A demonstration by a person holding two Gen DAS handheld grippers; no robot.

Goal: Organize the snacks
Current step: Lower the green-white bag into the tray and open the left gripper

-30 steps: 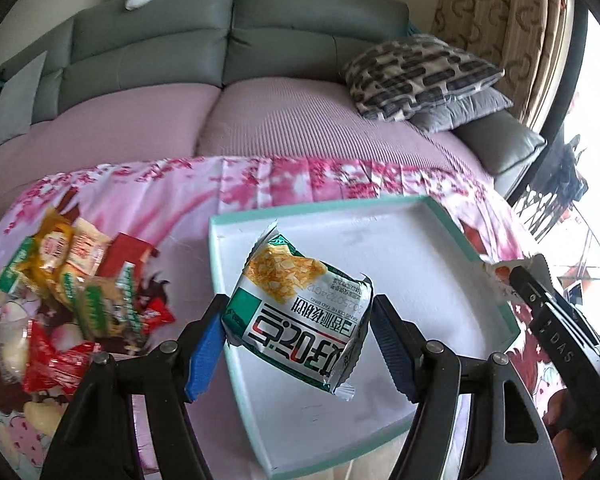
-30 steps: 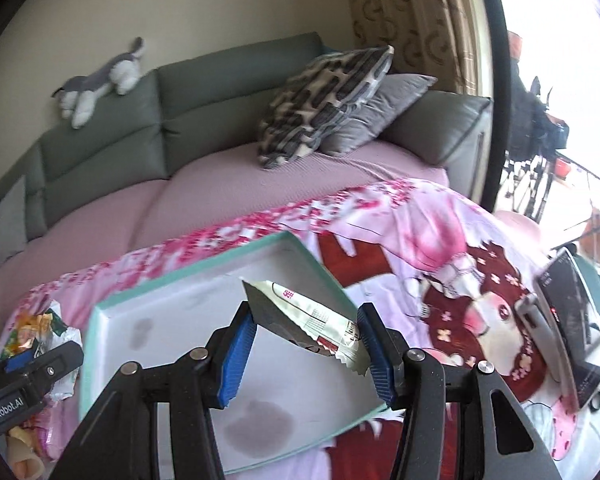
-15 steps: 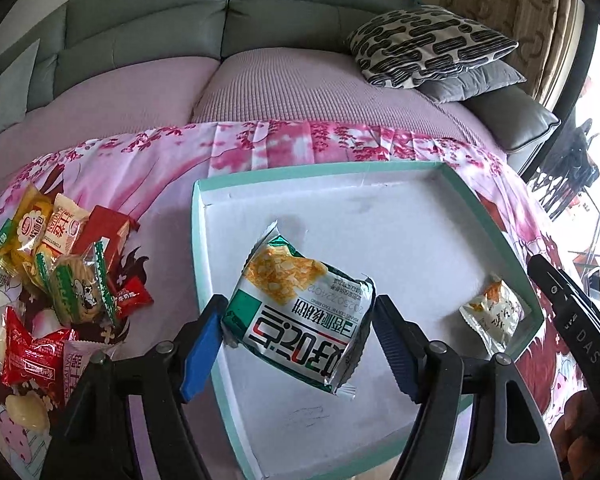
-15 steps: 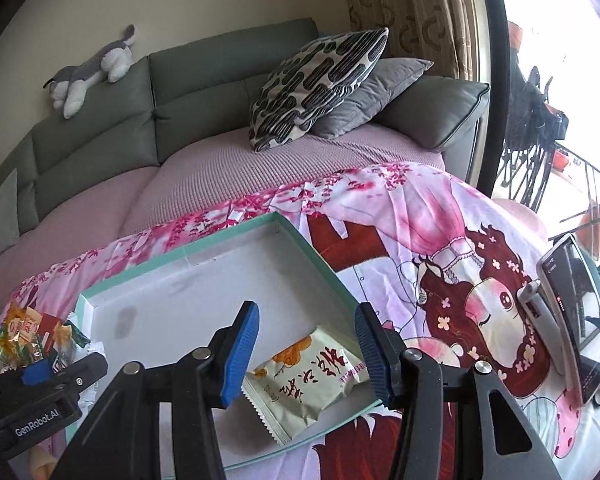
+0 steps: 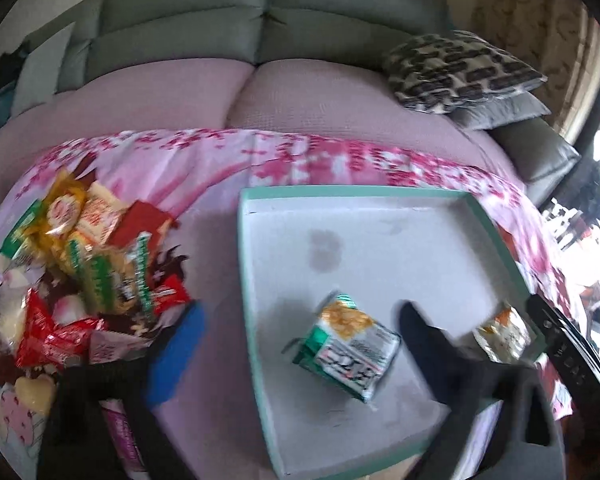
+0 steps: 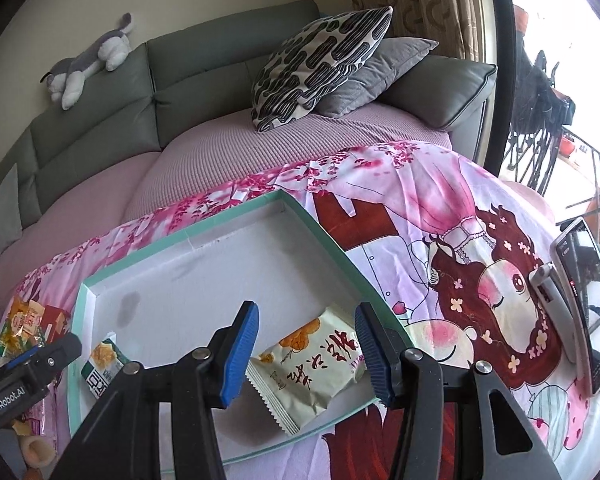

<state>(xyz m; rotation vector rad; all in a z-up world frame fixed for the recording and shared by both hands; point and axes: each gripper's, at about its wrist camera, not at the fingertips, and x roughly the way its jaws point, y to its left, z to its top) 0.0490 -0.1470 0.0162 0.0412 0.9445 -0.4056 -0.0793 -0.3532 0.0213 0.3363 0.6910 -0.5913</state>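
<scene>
Left wrist view: my left claw [image 5: 296, 344] is opening wide, its pads clear of the green-and-white packet [image 5: 346, 350], which lies on the tray [image 5: 380, 240]; unsorted snacks [image 5: 84, 276] are piled on the tabletop alongside.

Right wrist view: my right claw [image 6: 306, 354] is opening, pads apart from the cream packet [image 6: 312, 364] lying in the tray's near corner, so both packets rest inside.

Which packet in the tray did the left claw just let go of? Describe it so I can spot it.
Find the teal-rimmed tray on the pink cloth. Two packets lie inside; it is the green-and-white packet near the tray's left rim, squarish with printed lettering, unlike the pale yellow packet at the right.
</scene>
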